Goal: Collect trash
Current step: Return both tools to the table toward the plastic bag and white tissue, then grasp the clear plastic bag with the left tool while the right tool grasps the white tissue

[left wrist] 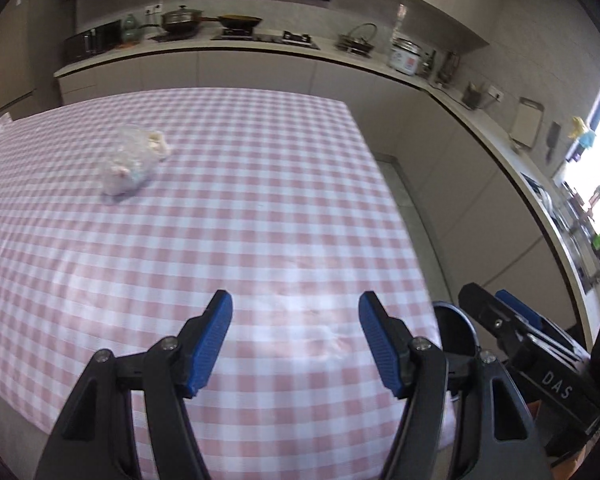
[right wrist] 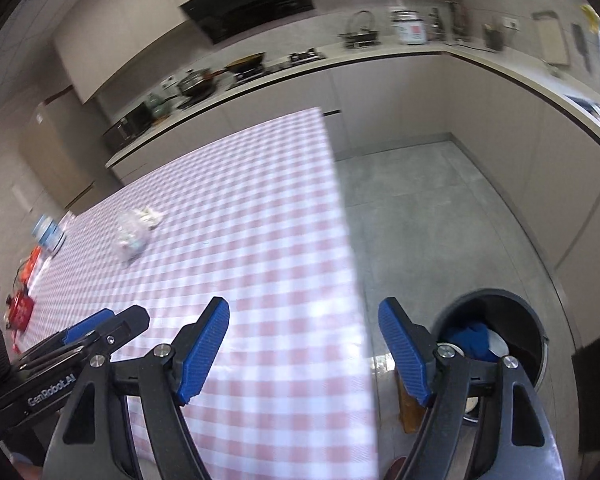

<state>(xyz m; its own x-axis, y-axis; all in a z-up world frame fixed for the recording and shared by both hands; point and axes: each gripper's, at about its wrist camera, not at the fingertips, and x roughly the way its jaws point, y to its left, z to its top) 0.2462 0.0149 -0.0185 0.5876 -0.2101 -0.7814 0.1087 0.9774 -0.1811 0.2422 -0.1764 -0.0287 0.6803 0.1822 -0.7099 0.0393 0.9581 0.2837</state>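
Note:
A clear plastic bag of crumpled white trash (left wrist: 134, 160) lies on the pink-checked tablecloth (left wrist: 260, 200), far left of centre; it also shows in the right wrist view (right wrist: 134, 236). My left gripper (left wrist: 296, 344) is open and empty over the table's near part. My right gripper (right wrist: 304, 352) is open and empty over the table's right edge, and it shows at the right of the left wrist view (left wrist: 508, 316). A round dark trash bin (right wrist: 496, 340) stands on the floor right of the table, with blue and white trash inside.
A blue-and-white container (right wrist: 49, 234) and red items (right wrist: 22, 308) sit at the table's left edge. A kitchen counter (left wrist: 260, 46) with pots and a rice cooker runs along the back and right walls. Grey floor (right wrist: 420, 220) lies between table and counter.

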